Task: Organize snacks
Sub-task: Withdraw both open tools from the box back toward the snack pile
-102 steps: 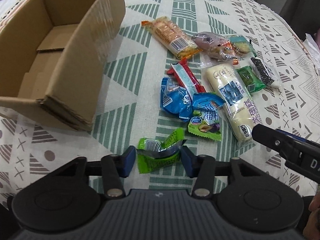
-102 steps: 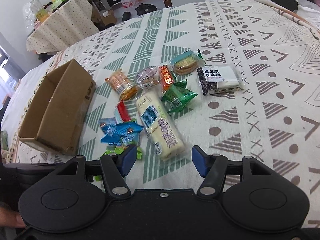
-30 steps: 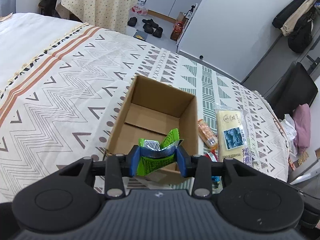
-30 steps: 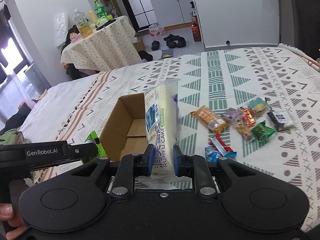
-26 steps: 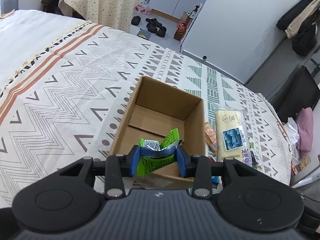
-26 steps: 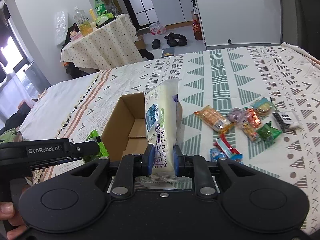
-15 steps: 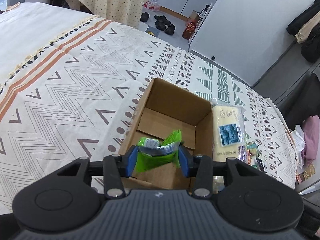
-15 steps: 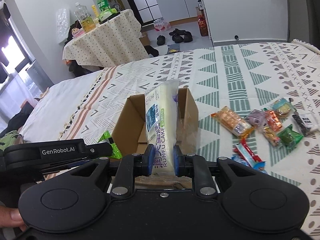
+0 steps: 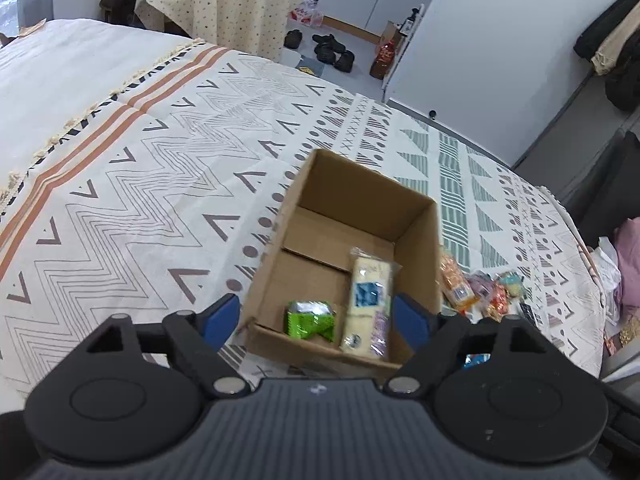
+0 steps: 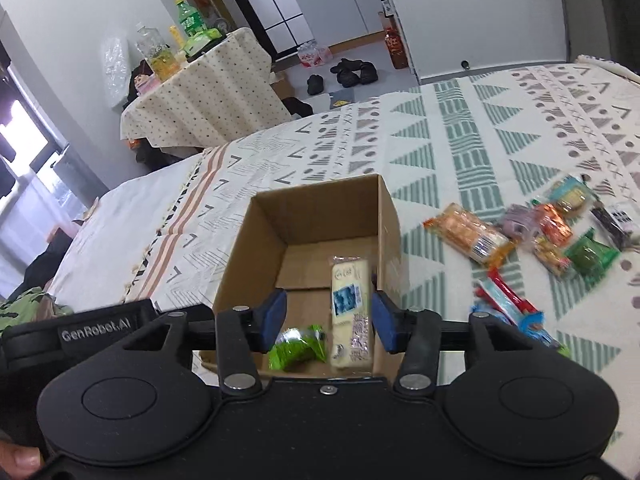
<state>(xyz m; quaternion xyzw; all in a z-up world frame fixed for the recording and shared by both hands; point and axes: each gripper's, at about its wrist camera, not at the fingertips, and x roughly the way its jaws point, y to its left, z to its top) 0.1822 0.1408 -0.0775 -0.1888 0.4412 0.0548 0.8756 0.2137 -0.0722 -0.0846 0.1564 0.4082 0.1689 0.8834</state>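
Dropped into the box (image 9: 416,240): green packet (image 9: 308,319), cream cake pack (image 10: 350,312); lettering blurred.

loose snacks (image 10: 552,236) motion-blurred, labels unreadable

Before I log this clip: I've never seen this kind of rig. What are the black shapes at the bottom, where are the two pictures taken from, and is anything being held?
No robot here: a person holds one two-finger tool in each hand, each carrying a camera looking forward along its blue-tipped fingers. The black shapes are the tools themselves. One picture is from the left gripper, the other from the right gripper. Both are open and hold nothing. Below them a cardboard box sits on a patterned bedspread. A green packet and a long pale cake pack are in the box. More snacks lie loose right of the box.
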